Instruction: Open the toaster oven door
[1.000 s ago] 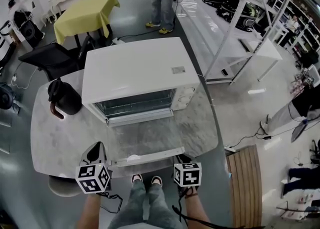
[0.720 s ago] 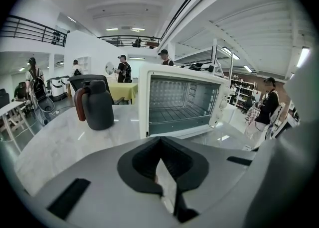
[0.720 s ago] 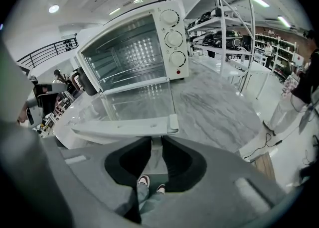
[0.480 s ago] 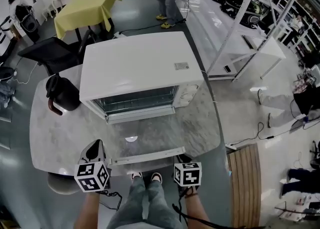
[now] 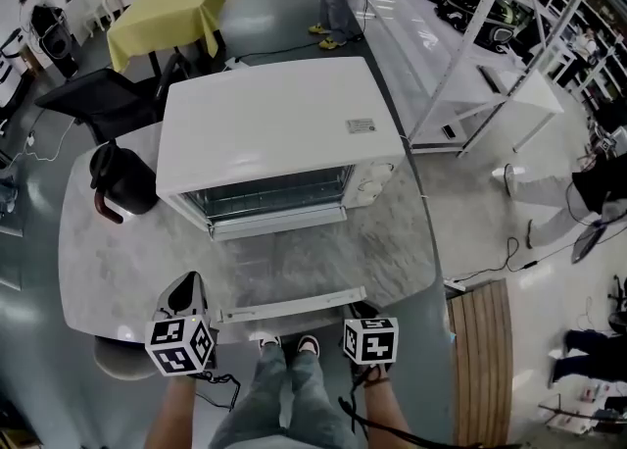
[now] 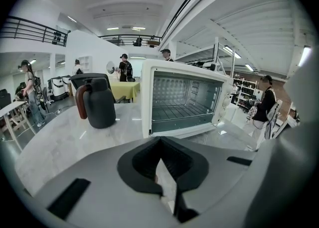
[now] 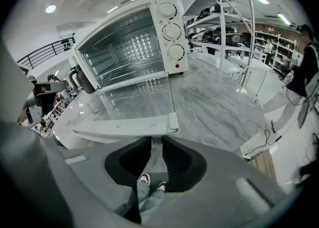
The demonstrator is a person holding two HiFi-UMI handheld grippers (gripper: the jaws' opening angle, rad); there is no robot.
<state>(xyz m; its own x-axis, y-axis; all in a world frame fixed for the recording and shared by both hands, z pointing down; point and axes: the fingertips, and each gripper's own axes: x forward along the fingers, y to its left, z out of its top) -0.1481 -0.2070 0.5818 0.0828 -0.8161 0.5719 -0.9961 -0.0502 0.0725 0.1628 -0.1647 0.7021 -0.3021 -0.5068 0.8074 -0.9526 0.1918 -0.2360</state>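
The white toaster oven (image 5: 265, 124) stands on the marble table (image 5: 108, 271). Its glass door (image 5: 284, 256) lies flat and open toward me, with the handle bar (image 5: 289, 305) at the table's near edge. My right gripper (image 5: 359, 313) sits at the bar's right end, jaws closed to a thin slit just under the handle (image 7: 124, 128); nothing shows gripped in the right gripper (image 7: 156, 145). My left gripper (image 5: 186, 292) hovers by the bar's left end, apart from it. The left gripper (image 6: 160, 147) is also shut and empty, facing the oven's open cavity (image 6: 184, 100).
A dark jug (image 5: 122, 182) with a brown handle stands on the table left of the oven. The oven's knobs (image 7: 172, 32) are on its right side. White shelving (image 5: 460, 65) stands to the right. A yellow-covered table (image 5: 167, 21) and standing people are beyond.
The head view has shifted slightly. The door stays flat open and both grippers keep their places at the handle's ends.
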